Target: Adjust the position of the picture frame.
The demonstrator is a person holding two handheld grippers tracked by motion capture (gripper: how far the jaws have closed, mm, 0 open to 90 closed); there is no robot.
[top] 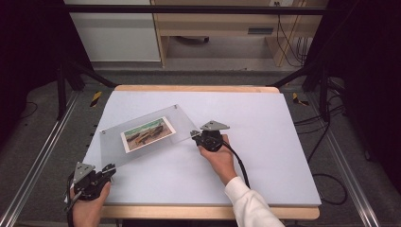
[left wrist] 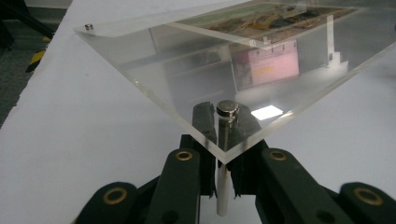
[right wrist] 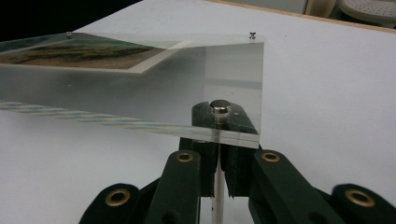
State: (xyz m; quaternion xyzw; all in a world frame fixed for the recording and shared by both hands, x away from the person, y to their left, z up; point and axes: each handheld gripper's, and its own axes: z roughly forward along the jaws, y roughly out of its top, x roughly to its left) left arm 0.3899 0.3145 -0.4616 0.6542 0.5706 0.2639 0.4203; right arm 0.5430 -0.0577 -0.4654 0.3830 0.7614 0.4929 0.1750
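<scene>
A clear acrylic photo frame [top: 108, 142] with a landscape photo [top: 148, 134] inside hangs just above the white mat, held at two opposite corners. My left gripper [top: 111, 167] is shut on the near-left corner post [left wrist: 223, 186], a white standoff under a metal cap [left wrist: 227, 108]. In the left gripper view the panel [left wrist: 187, 70] stretches away with the photo [left wrist: 266, 21] at its far side. My right gripper [top: 194, 134] is shut on the right corner post [right wrist: 217, 186], below its cap [right wrist: 220, 106]. The panel [right wrist: 116, 93] and photo [right wrist: 79, 53] lie to the left there.
The white mat [top: 255, 142] covers a wooden table with a bare edge [top: 198, 88] at the back. Small metal caps mark the frame's other corners [right wrist: 252, 34]. Dark metal rails [top: 38, 151] and cables [top: 326, 179] run beside the table.
</scene>
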